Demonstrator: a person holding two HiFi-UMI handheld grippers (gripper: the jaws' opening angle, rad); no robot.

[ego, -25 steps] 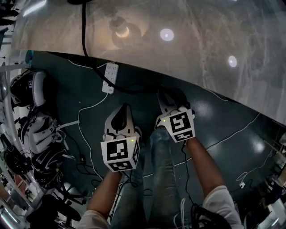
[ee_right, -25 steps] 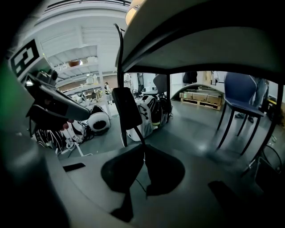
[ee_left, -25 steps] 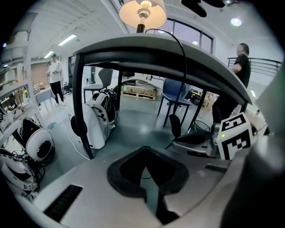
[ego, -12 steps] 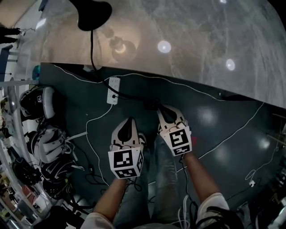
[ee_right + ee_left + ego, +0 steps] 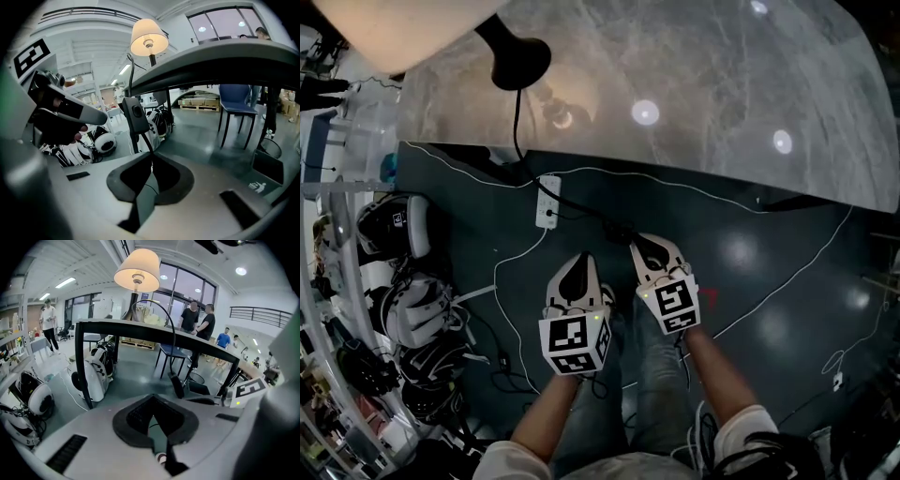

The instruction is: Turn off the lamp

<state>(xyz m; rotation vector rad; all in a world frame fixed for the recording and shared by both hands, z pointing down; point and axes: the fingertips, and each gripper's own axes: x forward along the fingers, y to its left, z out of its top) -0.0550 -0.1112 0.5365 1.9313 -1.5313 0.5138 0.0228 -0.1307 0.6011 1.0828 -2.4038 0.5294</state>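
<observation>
In the head view, the lit lamp (image 5: 408,33) stands at the far left end of the marble tabletop (image 5: 703,84), its black base (image 5: 518,64) close to the near edge. Its cord (image 5: 521,122) drops over that edge to a white power strip (image 5: 548,201) on the dark floor (image 5: 769,272). A black inline switch (image 5: 619,231) sits just ahead of the right tongs (image 5: 647,247). The left tongs (image 5: 577,265) are beside them, both held low in front of the person's legs. White and black headsets (image 5: 394,225) are piled along the left.

In the left gripper view, the left tongs (image 5: 152,401) are fully closed with nothing between them. Beyond them the glowing lamp (image 5: 137,270) tops the tabletop (image 5: 154,333). The cord (image 5: 171,329) arcs down to the switch (image 5: 177,385), which hangs clear of the floor. People (image 5: 199,317) stand in the background.

In the right gripper view, the right tongs (image 5: 151,159) are closed. The cord (image 5: 146,140) runs from the switch (image 5: 132,112) straight into the meeting tips, so they appear to pinch it just below the switch. The lamp (image 5: 149,37) shines above, and a blue chair (image 5: 236,101) stands under the tabletop (image 5: 211,61).
</observation>
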